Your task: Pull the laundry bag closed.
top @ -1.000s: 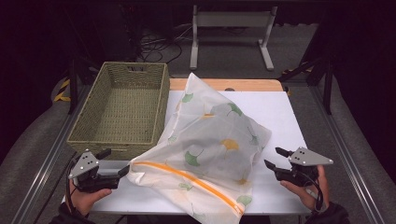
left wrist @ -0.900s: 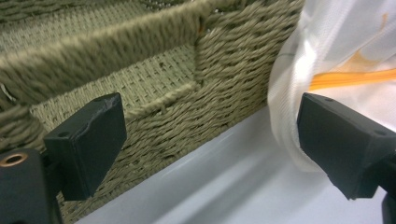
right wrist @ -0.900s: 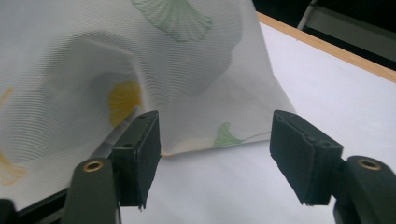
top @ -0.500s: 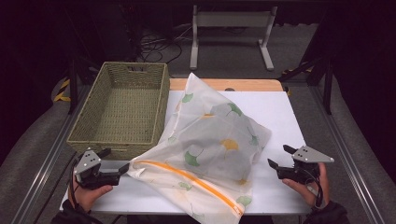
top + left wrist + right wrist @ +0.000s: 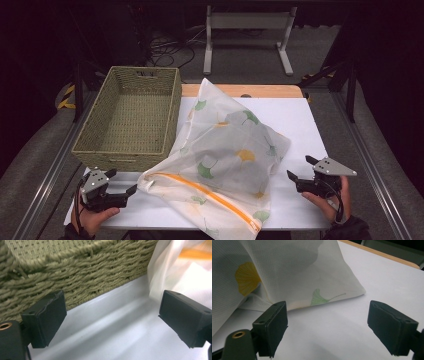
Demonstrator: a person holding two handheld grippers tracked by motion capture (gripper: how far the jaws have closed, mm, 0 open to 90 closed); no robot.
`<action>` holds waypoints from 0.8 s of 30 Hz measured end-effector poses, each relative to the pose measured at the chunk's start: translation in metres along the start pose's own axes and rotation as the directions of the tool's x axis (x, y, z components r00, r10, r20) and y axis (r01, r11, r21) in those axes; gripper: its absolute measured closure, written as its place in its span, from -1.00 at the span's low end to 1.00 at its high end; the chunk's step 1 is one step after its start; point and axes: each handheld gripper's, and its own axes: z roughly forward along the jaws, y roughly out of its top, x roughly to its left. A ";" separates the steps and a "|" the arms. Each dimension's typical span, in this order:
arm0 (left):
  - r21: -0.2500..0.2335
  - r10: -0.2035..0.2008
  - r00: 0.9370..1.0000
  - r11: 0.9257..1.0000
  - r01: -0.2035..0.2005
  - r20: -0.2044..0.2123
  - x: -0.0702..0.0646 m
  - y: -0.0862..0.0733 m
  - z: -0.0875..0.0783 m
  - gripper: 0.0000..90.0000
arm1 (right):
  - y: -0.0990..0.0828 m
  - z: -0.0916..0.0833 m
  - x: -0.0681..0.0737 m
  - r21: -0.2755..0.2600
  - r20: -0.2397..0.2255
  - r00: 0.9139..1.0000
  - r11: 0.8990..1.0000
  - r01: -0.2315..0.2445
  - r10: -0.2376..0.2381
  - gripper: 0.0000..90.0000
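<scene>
Between your right gripper's (image 5: 298, 169) jaws, which have just been opening and now stand wide, lies bare bench (image 5: 352, 322), with the leaf-print mesh bag's (image 5: 230, 150) corner near, just ahead of the left-hand jaw in the right gripper view. Your left gripper (image 5: 123, 182) is wide too, holding nothing, one jaw just beside the bag's orange-zip (image 5: 210, 195) end below the wicker basket (image 5: 130, 117). Slide each lower jaw flat under the fabric before you close, or you will likely pinch air.

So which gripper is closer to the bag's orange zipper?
The left gripper: it sits right by the end of the orange zipper on the mesh laundry bag. The right gripper is by the bag's far corner.
</scene>
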 end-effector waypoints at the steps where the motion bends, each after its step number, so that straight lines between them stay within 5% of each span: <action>1: -0.002 -0.004 1.000 1.000 0.004 0.000 0.000 0.000 0.000 -0.82 | 0.000 0.001 0.001 0.001 0.001 1.000 1.000 -0.002 0.002 -0.61; 24: 0.004 -0.033 0.999 0.999 0.033 -0.025 0.000 -0.002 -0.001 -0.81 | -0.001 0.008 0.001 0.022 0.005 1.000 1.000 -0.009 0.009 -0.59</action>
